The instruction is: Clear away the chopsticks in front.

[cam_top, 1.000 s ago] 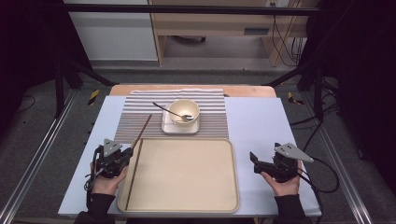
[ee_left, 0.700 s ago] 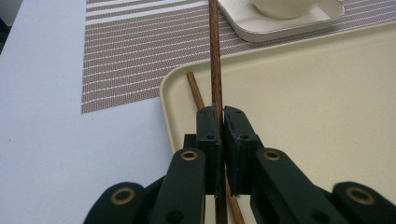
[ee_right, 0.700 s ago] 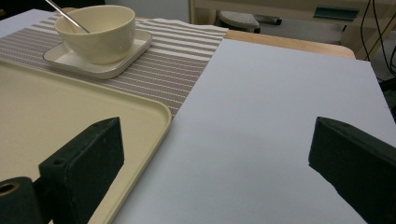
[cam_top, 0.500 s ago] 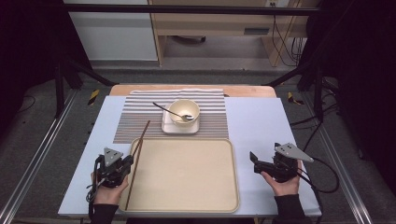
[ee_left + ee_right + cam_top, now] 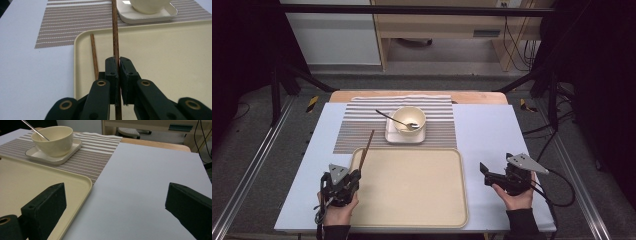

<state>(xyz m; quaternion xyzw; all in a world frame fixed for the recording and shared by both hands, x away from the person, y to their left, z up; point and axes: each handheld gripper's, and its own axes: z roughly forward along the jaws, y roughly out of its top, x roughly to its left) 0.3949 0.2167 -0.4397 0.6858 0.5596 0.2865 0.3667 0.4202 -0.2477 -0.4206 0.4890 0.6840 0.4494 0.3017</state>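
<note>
At lower left of the high view, the left hand-held gripper pinches one chopstick over the tray, likely about to set it beside its mate; the right hand-held gripper waits spread.

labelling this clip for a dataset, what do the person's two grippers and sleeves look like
Both the left gripper and the right gripper are black, each topped by a grey three-cornered plate. Their fingers are flat dark blocks on linked arms with brass-coloured pivot rings. A black cable trails from each one. The person's sleeves are dark.
</note>
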